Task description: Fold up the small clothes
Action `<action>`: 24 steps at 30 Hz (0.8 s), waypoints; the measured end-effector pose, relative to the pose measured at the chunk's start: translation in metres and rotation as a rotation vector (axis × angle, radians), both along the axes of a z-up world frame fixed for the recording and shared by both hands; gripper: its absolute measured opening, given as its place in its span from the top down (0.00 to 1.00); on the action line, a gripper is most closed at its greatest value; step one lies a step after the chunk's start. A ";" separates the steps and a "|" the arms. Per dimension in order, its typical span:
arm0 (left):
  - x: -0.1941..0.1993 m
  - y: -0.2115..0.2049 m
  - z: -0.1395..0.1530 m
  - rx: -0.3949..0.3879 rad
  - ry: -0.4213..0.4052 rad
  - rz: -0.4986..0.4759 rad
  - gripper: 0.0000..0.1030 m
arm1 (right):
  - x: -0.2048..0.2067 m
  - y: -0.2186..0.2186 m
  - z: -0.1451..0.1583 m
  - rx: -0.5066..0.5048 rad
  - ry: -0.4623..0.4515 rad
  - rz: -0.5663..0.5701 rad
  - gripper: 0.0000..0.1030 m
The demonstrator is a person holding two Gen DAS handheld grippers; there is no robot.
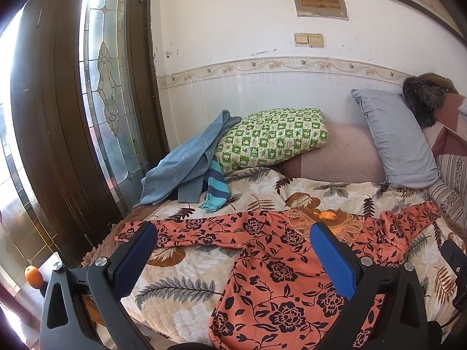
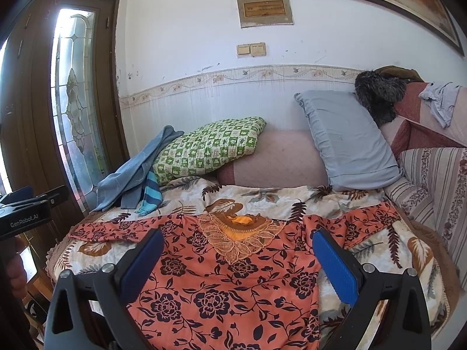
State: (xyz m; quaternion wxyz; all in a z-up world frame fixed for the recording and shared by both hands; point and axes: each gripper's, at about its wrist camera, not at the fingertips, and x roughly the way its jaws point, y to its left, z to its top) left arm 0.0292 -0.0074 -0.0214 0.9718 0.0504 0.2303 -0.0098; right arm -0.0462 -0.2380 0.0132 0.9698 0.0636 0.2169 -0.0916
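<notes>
Leaf-print bedspread point(image 2: 262, 195) fills the scene. Orange floral top point(image 2: 221, 285) lies flat across its near half, sleeves out left and right. Far left, a blue garment pile point(image 1: 186, 160). Left gripper point(image 1: 233, 233) and right gripper point(image 2: 238, 240) both hover over the top, spread wide, empty.

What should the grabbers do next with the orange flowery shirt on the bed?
Probably the left gripper should reach down and pinch the left sleeve. The orange floral top lies spread flat on the leaf-print quilt, sleeves out, and both grippers, right one too, hover open, holding nothing.
</notes>
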 end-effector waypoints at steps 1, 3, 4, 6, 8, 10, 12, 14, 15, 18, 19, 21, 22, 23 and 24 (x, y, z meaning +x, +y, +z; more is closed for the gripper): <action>0.001 0.000 -0.001 0.003 0.001 0.001 0.00 | 0.000 0.000 -0.001 0.000 0.001 -0.001 0.00; 0.002 -0.002 -0.002 0.003 0.007 0.000 0.00 | 0.002 -0.002 -0.001 0.003 0.003 -0.004 0.00; 0.003 -0.003 -0.003 0.004 0.008 0.000 0.00 | 0.002 -0.003 -0.001 0.006 0.004 -0.004 0.00; 0.005 -0.005 -0.004 0.009 0.011 -0.001 0.00 | 0.003 -0.005 -0.003 0.010 0.006 -0.005 0.00; 0.006 -0.006 -0.005 0.009 0.014 -0.003 0.00 | 0.004 -0.006 -0.005 0.012 0.009 -0.005 0.00; 0.007 -0.007 -0.006 0.013 0.015 -0.005 0.00 | 0.008 -0.008 -0.005 0.015 0.014 -0.005 0.00; 0.007 -0.007 -0.006 0.010 0.014 -0.003 0.00 | 0.009 -0.009 -0.007 0.017 0.015 -0.004 0.00; 0.007 -0.007 -0.006 0.013 0.013 -0.002 0.00 | 0.011 -0.010 -0.009 0.019 0.013 -0.004 0.00; 0.008 -0.007 -0.007 0.015 0.014 -0.002 0.00 | 0.011 -0.009 -0.007 0.019 0.013 -0.005 0.00; 0.015 -0.009 -0.009 0.012 0.018 0.002 0.00 | 0.017 -0.013 -0.011 0.020 0.019 -0.012 0.00; 0.018 -0.009 -0.012 0.011 0.020 0.002 0.00 | 0.021 -0.015 -0.012 0.023 0.024 -0.015 0.00; 0.027 -0.012 -0.019 0.012 0.033 -0.001 0.00 | 0.026 -0.021 -0.017 0.027 0.035 -0.028 0.00; 0.033 -0.015 -0.024 0.013 0.039 -0.003 0.00 | 0.029 -0.025 -0.019 0.030 0.041 -0.035 0.00; 0.039 -0.018 -0.029 0.014 0.046 -0.007 0.00 | 0.033 -0.029 -0.021 0.034 0.047 -0.044 0.00; 0.046 -0.021 -0.035 0.014 0.058 -0.010 0.00 | 0.035 -0.033 -0.024 0.037 0.051 -0.054 0.00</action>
